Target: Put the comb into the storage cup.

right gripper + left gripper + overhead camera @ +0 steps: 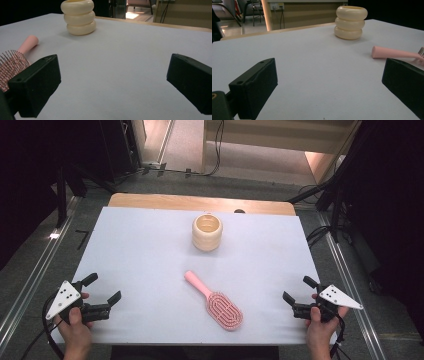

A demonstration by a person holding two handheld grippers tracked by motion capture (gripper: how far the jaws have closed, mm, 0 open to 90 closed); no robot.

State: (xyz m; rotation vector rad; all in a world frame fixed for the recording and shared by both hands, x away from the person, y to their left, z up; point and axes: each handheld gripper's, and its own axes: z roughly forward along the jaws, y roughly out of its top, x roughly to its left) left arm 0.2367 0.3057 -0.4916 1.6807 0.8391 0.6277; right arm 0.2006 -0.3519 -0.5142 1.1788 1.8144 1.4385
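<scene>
The left hand-held gripper (104, 288) rests at the near left edge of the desk (140, 255), gripped by a hand (75, 327) from below. Its jaws stand wide apart with nothing between them, only bare desk surface. In the left gripper view the two black jaws frame an empty stretch of white top.

The right hand-held gripper (299, 289) sits at the near right edge, also held by a hand (317, 325), its jaws spread just as wide and holding nothing. Both grippers point inward, toward the middle of the desk.

Between the two grippers, well apart from each, lies the brush (216, 302). It is pink, lying flat with bristles up, its head nearer the person and its handle angled away toward the far left. From the left gripper it shows off to the right past the right-hand jaw (392, 53); from the right gripper it lies to the left, its bristled head partly behind the left-hand jaw (15, 62).

Farther out, beyond the brush handle, stands the cup (207, 232), cream, ribbed in three rings, upright and open at the top.
</scene>
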